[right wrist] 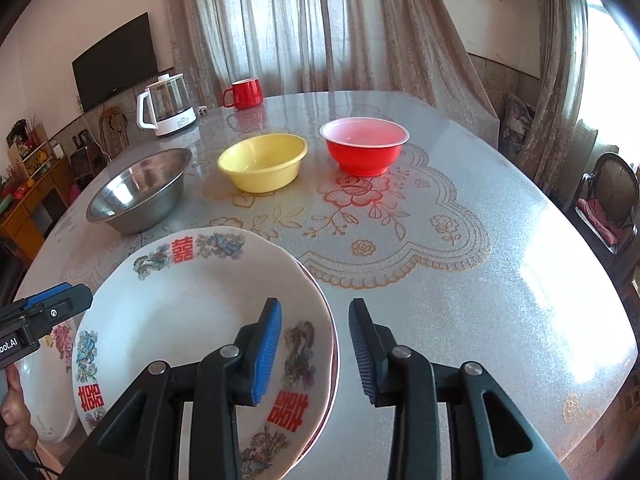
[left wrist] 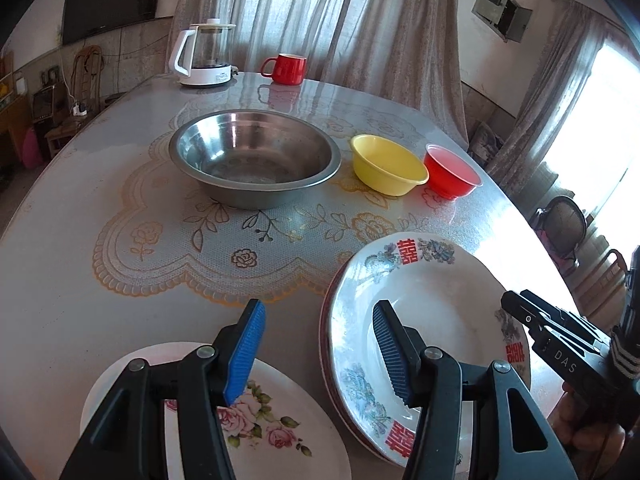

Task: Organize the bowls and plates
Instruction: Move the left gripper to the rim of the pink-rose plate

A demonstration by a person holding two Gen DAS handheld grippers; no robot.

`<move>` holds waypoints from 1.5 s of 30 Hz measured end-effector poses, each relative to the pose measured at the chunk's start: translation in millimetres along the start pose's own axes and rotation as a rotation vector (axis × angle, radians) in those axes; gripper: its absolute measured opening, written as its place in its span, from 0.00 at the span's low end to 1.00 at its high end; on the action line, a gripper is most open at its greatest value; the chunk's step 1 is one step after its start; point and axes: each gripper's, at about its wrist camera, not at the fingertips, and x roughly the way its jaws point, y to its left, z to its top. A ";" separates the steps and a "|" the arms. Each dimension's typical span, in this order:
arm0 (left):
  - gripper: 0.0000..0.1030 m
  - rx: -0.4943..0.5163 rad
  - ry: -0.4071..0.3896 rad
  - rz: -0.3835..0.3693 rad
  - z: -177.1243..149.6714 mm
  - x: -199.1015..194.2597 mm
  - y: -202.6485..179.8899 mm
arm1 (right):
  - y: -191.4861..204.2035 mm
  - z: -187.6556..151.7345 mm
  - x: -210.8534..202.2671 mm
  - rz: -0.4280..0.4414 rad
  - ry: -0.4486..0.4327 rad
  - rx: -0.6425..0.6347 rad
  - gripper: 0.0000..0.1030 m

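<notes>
White dragon plate stacked; right gripper straddles its rim, pads apart

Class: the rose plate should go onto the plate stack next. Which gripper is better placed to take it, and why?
Left. The left gripper hangs open right over the rose plate. The right gripper straddles the stack's far rim.

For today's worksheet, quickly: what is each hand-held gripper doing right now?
Left hand-held gripper: open, holding nothing, above the table between two plates.
Right hand-held gripper: open, holding nothing, straddling the dragon plate rim.
</notes>
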 end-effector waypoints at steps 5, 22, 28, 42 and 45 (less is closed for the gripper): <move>0.55 -0.002 -0.022 0.038 -3.7 -6.9 6.5 | 13.4 0.0 -3.6 0.024 -0.034 -0.043 0.38; 0.55 -0.017 -0.085 0.106 -17.2 -41.2 37.0 | 65.9 -15.7 -18.1 0.271 -0.034 -0.134 0.38; 0.55 -0.036 -0.099 0.149 -19.7 -50.9 54.9 | 86.7 -22.4 -24.0 0.422 0.005 -0.162 0.38; 0.55 -0.123 -0.075 0.178 -25.9 -54.7 94.0 | 142.2 -42.9 -43.7 0.725 0.144 -0.284 0.38; 0.55 -0.139 -0.073 0.182 -29.4 -57.0 101.9 | 150.7 -54.1 -46.2 0.770 0.200 -0.328 0.38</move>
